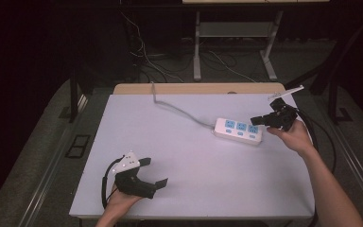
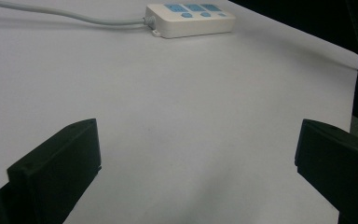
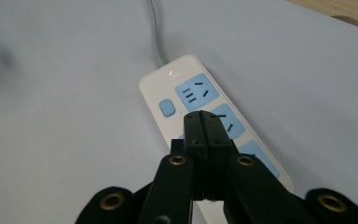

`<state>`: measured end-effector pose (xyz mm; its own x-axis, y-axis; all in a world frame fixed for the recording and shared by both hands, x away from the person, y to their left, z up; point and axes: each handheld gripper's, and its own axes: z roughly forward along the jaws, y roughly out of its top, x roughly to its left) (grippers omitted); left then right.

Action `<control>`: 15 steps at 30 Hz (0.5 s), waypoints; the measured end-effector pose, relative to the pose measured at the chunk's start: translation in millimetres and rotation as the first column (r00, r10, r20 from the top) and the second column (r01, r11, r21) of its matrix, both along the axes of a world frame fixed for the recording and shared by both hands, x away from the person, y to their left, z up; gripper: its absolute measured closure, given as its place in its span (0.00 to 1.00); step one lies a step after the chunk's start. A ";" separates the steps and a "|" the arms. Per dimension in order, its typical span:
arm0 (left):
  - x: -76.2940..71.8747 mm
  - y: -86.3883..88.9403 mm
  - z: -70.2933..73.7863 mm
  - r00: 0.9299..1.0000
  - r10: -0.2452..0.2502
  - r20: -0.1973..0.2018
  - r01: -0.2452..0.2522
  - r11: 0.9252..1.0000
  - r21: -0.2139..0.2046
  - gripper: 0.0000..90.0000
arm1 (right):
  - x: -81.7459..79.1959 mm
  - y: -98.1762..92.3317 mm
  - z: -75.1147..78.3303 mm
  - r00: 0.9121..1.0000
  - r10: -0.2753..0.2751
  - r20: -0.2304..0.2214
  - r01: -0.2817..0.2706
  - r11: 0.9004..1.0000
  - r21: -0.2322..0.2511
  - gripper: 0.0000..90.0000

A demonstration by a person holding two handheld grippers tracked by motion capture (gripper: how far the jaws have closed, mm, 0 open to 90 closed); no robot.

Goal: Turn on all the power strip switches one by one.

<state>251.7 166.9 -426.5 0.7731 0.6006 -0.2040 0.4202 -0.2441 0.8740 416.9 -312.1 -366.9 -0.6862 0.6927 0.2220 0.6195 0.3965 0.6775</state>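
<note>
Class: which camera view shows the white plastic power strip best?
The right gripper view: the white plastic power strip with blue sockets lies close, slots readable, partly behind the shut claw. The left gripper view and high view show it small.

Overhead light is falling brightly on the white table (image 1: 194, 156), while the surrounding room is sinking into near-black. Soft shadows are lying beneath the power strip (image 1: 238, 130). The close black jaws are showing slightly blurred in both gripper views.
</note>
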 end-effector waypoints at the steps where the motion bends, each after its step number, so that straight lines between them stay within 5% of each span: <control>1: 0.0 0.0 0.0 1.000 0.000 0.000 0.000 1.000 0.000 0.00 | 0.8 1.1 1.0 1.000 0.002 0.001 -0.002 1.000 0.000 1.00; 15: 0.2 1.0 0.4 1.000 -0.001 0.001 0.001 1.000 0.001 0.00 | 11.8 19.7 1.7 0.999 0.035 -0.007 -0.035 0.999 -0.015 1.00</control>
